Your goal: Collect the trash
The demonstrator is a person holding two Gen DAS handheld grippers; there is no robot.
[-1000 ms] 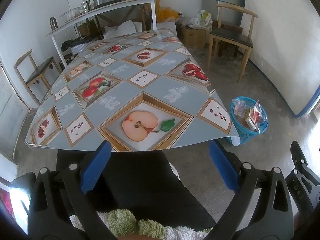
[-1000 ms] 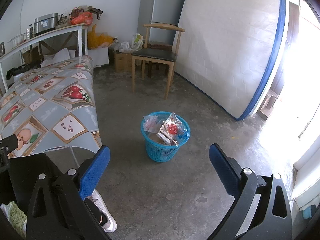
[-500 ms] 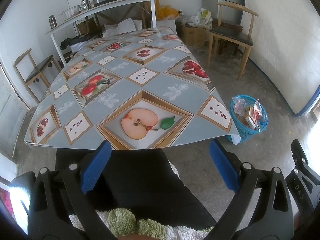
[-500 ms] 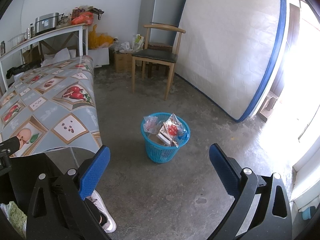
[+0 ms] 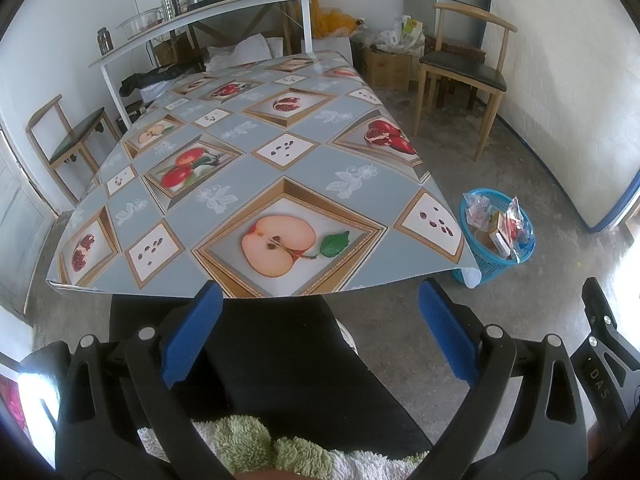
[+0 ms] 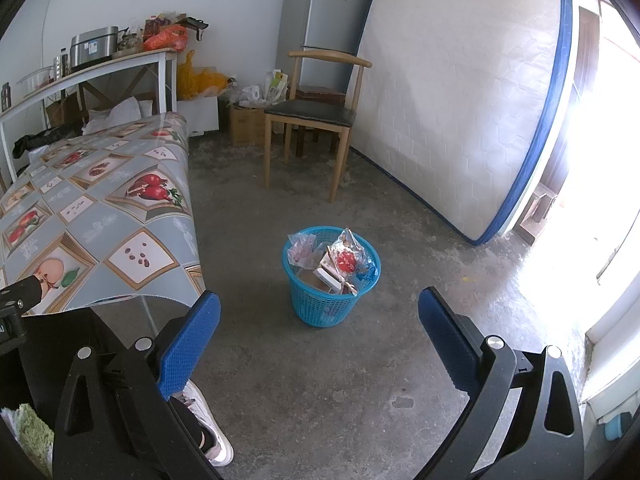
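The left gripper (image 5: pixel 320 340) is spread wide and empty, held low over the person's dark lap, facing a table (image 5: pixel 248 184) covered in a fruit-print cloth that shows no trash on it. The blue basket (image 5: pixel 490 266) stands on the floor at about two o'clock from this gripper, partly hidden by the cloth's corner. The right gripper (image 6: pixel 320 340) is also spread wide and empty. From it the basket (image 6: pixel 326 304) lies almost at twelve o'clock, so the right hand looks nearer. Wrappers (image 6: pixel 348 258) and a carton fill the basket; their labels are too small to read.
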